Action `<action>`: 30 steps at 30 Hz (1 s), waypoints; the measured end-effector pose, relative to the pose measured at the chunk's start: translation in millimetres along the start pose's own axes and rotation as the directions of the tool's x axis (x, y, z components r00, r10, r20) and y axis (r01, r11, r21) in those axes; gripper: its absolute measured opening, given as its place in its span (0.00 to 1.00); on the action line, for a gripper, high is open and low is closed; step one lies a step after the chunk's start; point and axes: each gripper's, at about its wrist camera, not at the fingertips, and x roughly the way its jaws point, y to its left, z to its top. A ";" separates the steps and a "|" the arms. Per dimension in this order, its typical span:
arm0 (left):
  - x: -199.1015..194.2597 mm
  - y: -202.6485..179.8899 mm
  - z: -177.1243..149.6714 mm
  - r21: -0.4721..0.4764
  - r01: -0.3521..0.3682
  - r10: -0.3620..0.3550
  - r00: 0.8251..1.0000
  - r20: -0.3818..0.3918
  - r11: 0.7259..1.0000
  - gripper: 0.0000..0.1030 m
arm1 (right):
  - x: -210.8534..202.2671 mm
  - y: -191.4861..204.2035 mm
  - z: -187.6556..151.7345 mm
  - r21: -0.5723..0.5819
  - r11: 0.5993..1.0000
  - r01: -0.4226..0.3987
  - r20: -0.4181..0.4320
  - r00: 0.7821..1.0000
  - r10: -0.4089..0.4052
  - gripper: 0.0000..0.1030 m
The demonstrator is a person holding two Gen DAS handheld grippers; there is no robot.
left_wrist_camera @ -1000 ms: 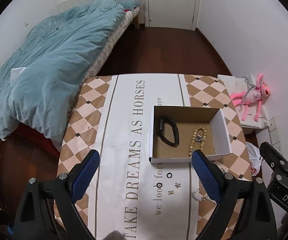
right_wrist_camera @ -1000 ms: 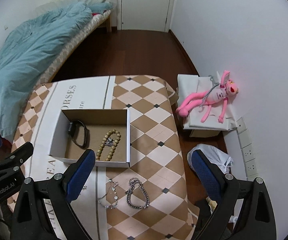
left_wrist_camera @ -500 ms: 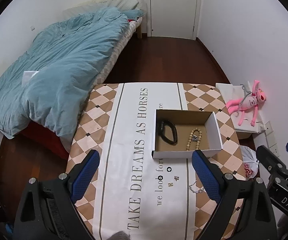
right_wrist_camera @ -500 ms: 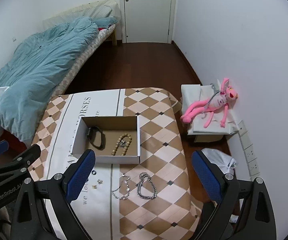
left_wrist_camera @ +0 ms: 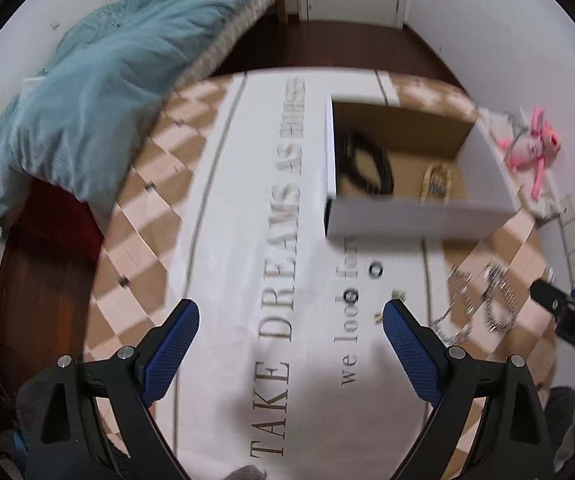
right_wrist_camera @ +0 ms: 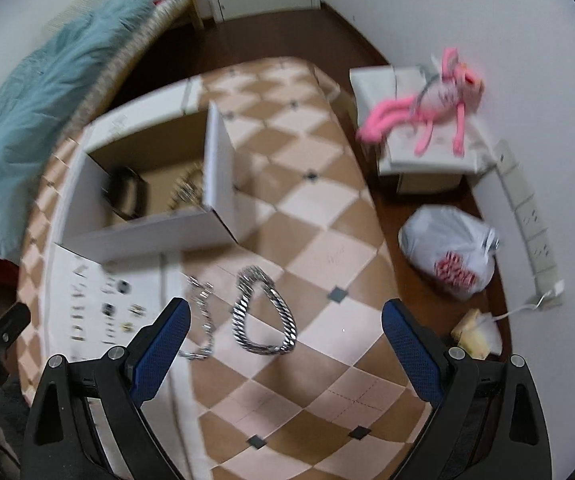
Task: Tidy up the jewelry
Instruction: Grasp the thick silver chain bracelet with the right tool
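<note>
Room: bedroom, blue duvet [left_wrist_camera: 87, 92] far left, checkered tablecloth [right_wrist_camera: 319, 216] over the table.
Box: open cardboard box [left_wrist_camera: 415, 220] on the far side of the cloth, right of centre.
Done: black band [left_wrist_camera: 363, 160] and bead bracelet [left_wrist_camera: 437, 182] lie inside the box.
Left: thick silver chain [right_wrist_camera: 265, 312], thinner chain [right_wrist_camera: 203, 316], small rings [left_wrist_camera: 375, 269] and studs, all on the cloth near the box.
Thick chain: closed loop, long axis running near to far, narrow end toward the box.
Left gripper [left_wrist_camera: 287, 336]: spread wide, holding nothing.
Right gripper [right_wrist_camera: 283, 334]: spread wide, empty, above the thick chain; likely next pick.
</note>
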 end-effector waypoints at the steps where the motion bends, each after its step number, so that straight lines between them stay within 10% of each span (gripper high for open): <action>1: 7.0 -2.3 -3.6 0.006 0.003 -0.003 1.000 -0.013 1.000 0.91 | 7.2 -1.5 -2.0 -0.002 1.000 0.002 -0.008 1.000 -0.002 0.88; 11: 39.5 -20.6 -17.5 0.038 0.008 -0.005 0.997 -0.072 0.999 0.91 | 60.3 7.2 -5.4 -0.102 0.994 0.037 -0.016 0.999 -0.039 0.63; 14: 40.8 -26.8 -17.8 0.045 0.014 -0.011 0.997 -0.072 0.999 0.91 | 61.0 17.3 -3.1 -0.146 0.989 0.031 0.023 0.999 -0.028 0.47; 17: 41.2 -37.2 -18.9 0.061 0.026 -0.021 0.997 -0.072 0.998 0.91 | 61.8 28.8 -2.8 -0.204 0.978 0.035 0.042 0.999 -0.027 0.08; 30: 34.2 -101.8 -34.9 0.175 0.161 -0.149 0.986 -0.077 0.971 0.90 | 32.0 -27.5 -9.9 -0.027 0.997 -0.078 0.055 0.995 0.079 0.07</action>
